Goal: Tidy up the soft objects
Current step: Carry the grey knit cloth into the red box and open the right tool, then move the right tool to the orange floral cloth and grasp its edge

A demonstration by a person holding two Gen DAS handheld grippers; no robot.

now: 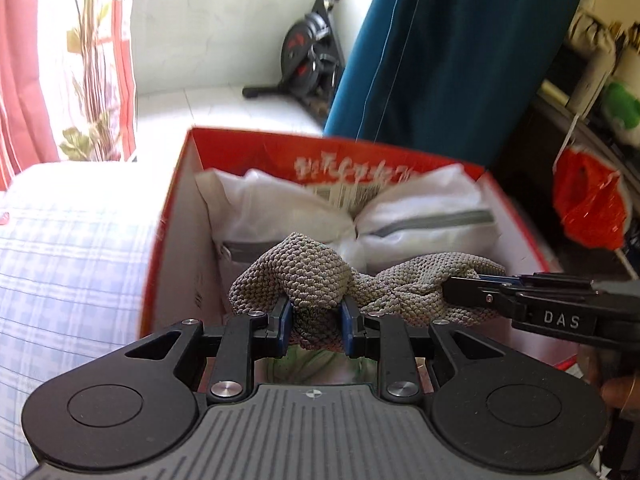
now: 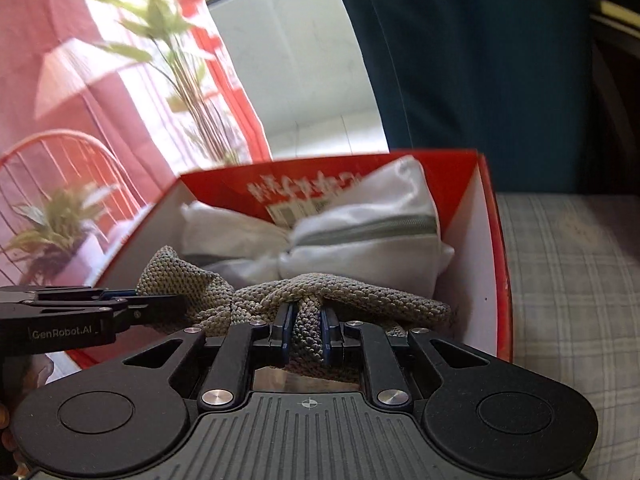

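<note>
Knit cloth (image 1: 320,280) stretched sideways over red box (image 1: 168,240).
Left gripper (image 1: 314,324) and right gripper (image 2: 306,330) each clamp one end; white pouches (image 1: 424,220) lie just ahead, inside.

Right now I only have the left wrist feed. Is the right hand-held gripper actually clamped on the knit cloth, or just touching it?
Observer: Clamped. In the right wrist view the right hand-held gripper has both pads pinching a fold of the grey knit cloth.
Operator: What's on the box's right side? My view only shows shelf clutter there.
Observer: Grey plaid bedding runs right up to the red box.
Operator: Anything behind the box's far left corner?
Observer: A red wire chair with a small potted plant in front of it.
</note>
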